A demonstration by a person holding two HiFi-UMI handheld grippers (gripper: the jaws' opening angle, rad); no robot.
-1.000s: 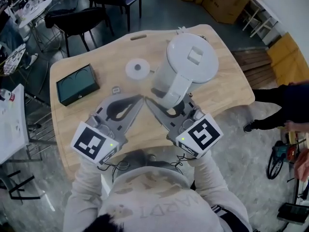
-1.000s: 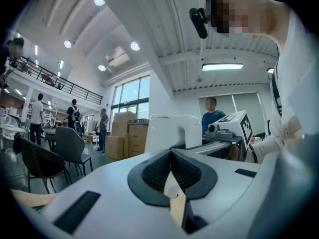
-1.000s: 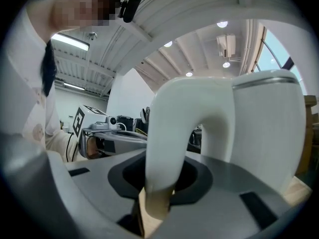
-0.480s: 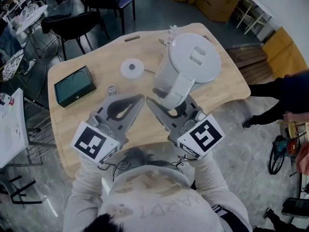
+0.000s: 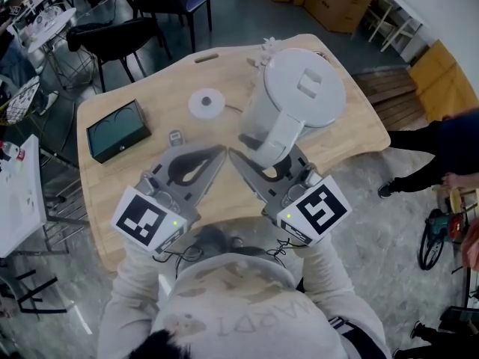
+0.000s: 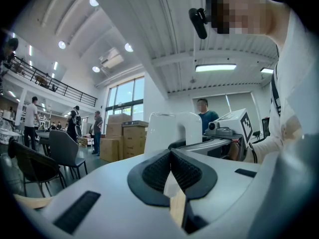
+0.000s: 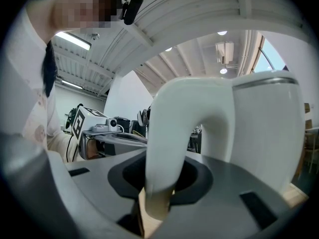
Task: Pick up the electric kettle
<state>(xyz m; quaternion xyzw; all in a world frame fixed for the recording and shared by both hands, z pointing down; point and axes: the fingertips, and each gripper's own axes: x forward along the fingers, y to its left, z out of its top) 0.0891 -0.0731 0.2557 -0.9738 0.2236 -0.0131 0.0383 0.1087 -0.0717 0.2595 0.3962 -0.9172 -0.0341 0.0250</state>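
Electric kettle (image 5: 299,96): rigid, smooth plastic, probably weighty. Your right tool (image 5: 262,169) grips its handle (image 7: 172,133), the best hold; left tool (image 5: 215,154) closed, empty.

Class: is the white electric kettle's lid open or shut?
Shut: the round lid lies flat over the white electric kettle, no gap showing.

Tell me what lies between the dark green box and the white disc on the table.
Bare tabletop, as the head view shows; a small grey item sits just off that line, on the near side.
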